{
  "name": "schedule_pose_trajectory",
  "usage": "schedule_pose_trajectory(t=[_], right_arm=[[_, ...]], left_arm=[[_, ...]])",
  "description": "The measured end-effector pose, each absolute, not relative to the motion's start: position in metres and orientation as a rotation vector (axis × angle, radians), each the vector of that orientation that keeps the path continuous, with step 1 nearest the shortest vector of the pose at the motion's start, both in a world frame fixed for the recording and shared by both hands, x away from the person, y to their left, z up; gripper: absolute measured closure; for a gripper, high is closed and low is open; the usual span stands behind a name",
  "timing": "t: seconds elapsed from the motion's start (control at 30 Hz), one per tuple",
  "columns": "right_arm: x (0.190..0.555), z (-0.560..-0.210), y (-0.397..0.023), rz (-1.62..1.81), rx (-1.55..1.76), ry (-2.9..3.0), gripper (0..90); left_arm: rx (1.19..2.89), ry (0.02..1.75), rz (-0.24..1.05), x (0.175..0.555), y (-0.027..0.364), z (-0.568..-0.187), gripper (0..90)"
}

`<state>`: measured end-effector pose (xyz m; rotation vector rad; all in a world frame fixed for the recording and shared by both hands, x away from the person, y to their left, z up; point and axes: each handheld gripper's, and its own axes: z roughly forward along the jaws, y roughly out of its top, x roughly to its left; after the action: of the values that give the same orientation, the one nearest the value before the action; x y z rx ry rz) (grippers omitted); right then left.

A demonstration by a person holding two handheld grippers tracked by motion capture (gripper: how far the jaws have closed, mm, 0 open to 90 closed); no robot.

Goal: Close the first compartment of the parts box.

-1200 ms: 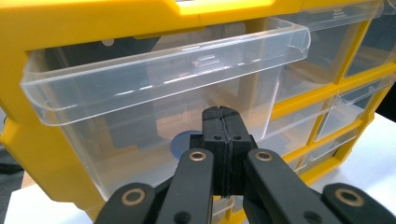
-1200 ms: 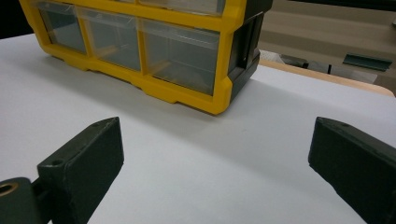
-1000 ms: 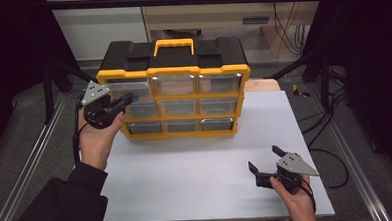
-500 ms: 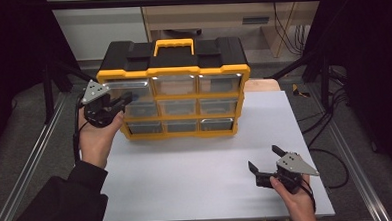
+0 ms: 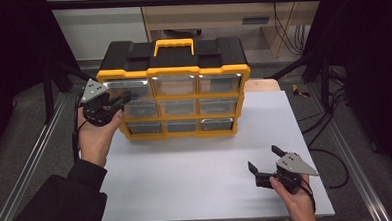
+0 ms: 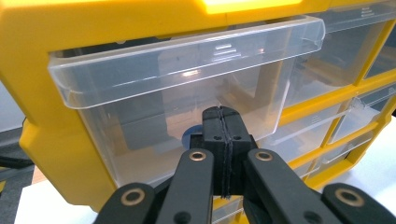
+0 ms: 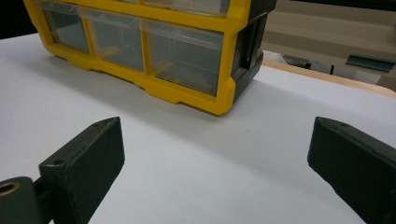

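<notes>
White table (image 5: 196,165): left gripper (image 5: 126,97) clenched empty against organizer's (image 5: 175,86) top-left drawer (image 6: 187,93); right gripper (image 5: 266,160) spread wide.

Yellow-and-black plastic drawer cabinet (image 5: 175,91), yellow handle far on top; clear plastic drawers (image 6: 177,100) framed in yellow. White table top (image 5: 196,160). Black-jawed left gripper (image 6: 223,140) and right gripper (image 5: 267,160) noted, grey plates on top.

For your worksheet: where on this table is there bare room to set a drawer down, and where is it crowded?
The broad bare patch of white table lies in front of the yellow organizer, reaching across to the right hand-held gripper. A narrower bare strip runs right of the organizer to the table's edge. It is crowded at the organizer's left end, where the left hand-held gripper meets the top-left drawer.
</notes>
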<state>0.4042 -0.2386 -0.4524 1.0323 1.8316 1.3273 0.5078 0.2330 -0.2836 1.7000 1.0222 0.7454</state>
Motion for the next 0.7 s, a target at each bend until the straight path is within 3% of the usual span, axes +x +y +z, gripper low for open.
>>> schedule_pose_trajectory(t=[0.7], right_arm=[[0.4049,-0.4533,-0.2379,1.325,1.031,1.836,4.0]], left_arm=[[1.694,1.024,0.752,0.5105,0.2321,-0.2818,89.5]])
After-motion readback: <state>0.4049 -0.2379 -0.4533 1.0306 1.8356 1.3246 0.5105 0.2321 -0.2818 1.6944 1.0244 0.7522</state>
